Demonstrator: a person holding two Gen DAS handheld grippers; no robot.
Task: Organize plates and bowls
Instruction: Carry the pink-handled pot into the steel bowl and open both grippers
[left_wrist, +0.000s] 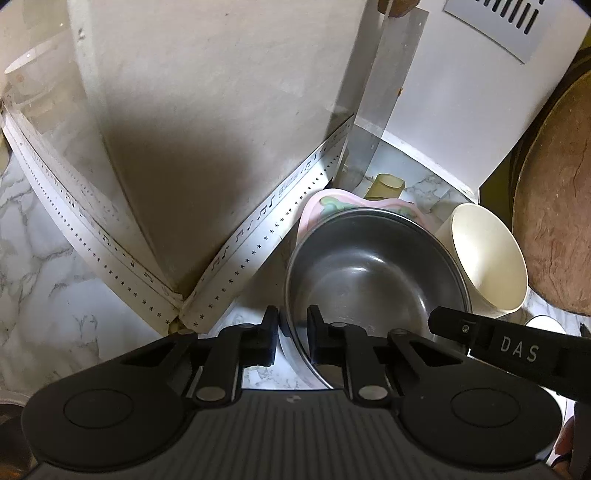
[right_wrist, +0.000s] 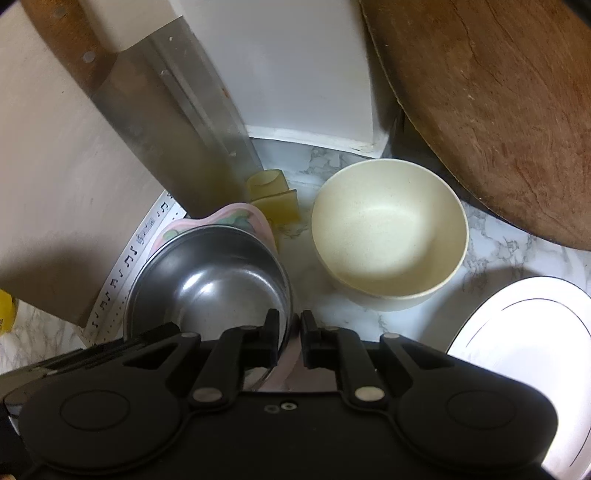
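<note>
Both grippers pinch the round grey steel bowl (left_wrist: 373, 266), which sits on a pink plate (right_wrist: 236, 218) left of the cream bowl (right_wrist: 388, 229): left gripper (left_wrist: 291, 325) and right gripper (right_wrist: 286, 328) straddle opposite rims (fingers narrow). Likely next: lift it level.

Left claw (left_wrist: 292, 325) and right claw (right_wrist: 290, 328) both sit low, fingers narrowed to a slim gap, each straddling a rim.

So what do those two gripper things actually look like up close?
Both are matte black plastic. The left gripper and right gripper each have two flat, blocky fingers on hinged linkage bars with silver rivets, two round raised discs behind them, and a ribbed body. White "DAS" lettering marks the right gripper's finger.
</note>
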